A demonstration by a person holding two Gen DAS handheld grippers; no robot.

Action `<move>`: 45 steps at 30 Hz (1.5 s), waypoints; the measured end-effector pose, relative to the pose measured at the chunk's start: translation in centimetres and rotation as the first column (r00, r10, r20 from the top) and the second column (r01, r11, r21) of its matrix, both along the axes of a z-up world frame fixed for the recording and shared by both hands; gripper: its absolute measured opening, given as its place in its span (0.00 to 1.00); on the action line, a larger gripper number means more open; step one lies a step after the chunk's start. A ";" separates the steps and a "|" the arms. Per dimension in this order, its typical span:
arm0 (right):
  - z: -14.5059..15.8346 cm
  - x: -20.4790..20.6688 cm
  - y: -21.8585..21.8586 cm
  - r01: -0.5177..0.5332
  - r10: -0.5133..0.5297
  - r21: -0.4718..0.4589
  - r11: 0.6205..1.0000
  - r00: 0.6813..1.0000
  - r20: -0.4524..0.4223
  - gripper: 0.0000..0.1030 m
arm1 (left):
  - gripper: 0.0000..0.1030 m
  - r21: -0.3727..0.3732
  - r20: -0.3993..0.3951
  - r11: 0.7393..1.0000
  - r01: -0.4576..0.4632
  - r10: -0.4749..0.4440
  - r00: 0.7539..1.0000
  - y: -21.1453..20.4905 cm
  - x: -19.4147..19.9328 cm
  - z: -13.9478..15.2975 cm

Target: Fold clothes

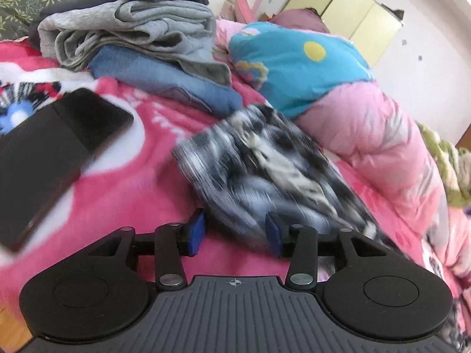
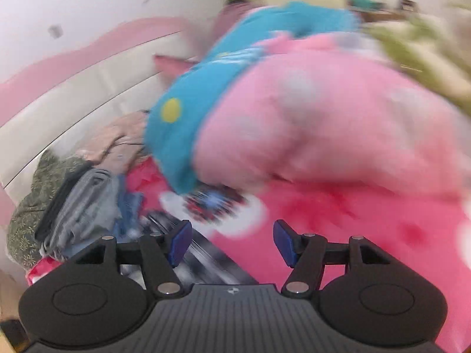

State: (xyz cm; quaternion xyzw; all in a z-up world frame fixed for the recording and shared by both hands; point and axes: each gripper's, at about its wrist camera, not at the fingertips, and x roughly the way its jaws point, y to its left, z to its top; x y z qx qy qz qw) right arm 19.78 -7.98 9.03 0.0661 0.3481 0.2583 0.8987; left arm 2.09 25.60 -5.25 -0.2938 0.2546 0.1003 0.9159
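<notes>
Left wrist view: the left gripper (image 1: 234, 235) is spread, nothing pinched; a folded black-and-white patterned garment (image 1: 262, 164) lies on the pink blanket (image 1: 153, 182) just ahead of its pads. Only here show a dark phone (image 1: 56, 150) and the stack of folded clothes (image 1: 132, 47) clearly.

Right wrist view, blurred: the right gripper (image 2: 231, 242) is spread and empty, the pink-and-blue quilt (image 2: 309, 117) ahead. No writing is readable.

**Four garments stacked, one lying apart**

One stack of four folded garments (image 1: 132, 38) sits on one pink blanket (image 1: 153, 135). One black-and-white patterned garment (image 1: 265, 164), one phone (image 1: 59, 147), one pink-and-blue quilt (image 1: 338, 94) and two grippers are visible.
</notes>
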 end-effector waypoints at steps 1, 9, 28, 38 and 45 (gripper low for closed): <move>0.0 -1.8 -2.7 0.039 -0.039 -0.007 0.999 0.999 -0.001 0.62 | 0.42 0.001 -0.005 1.000 0.006 -0.006 1.000 -0.7 -0.5 0.1; -5.1 -10.8 -19.3 0.326 -0.309 0.069 0.943 0.932 -0.189 0.62 | 0.42 0.030 -0.018 0.961 0.274 -0.274 0.962 -8.9 -0.9 2.5; -9.8 -3.4 -6.5 -0.256 0.274 -0.327 0.910 0.962 0.011 0.57 | 0.49 0.249 -0.029 0.760 0.601 -0.614 0.789 -16.6 9.5 0.0; -8.9 -7.5 -3.9 -0.191 0.276 -0.450 0.872 0.952 0.131 0.08 | 0.49 0.159 0.054 0.797 0.582 -0.596 0.801 -14.7 9.1 1.0; -8.3 -15.9 -4.7 -0.048 0.153 -0.388 0.920 0.958 0.245 0.06 | 0.50 0.063 0.213 0.806 0.589 -0.588 0.781 -12.6 7.6 2.3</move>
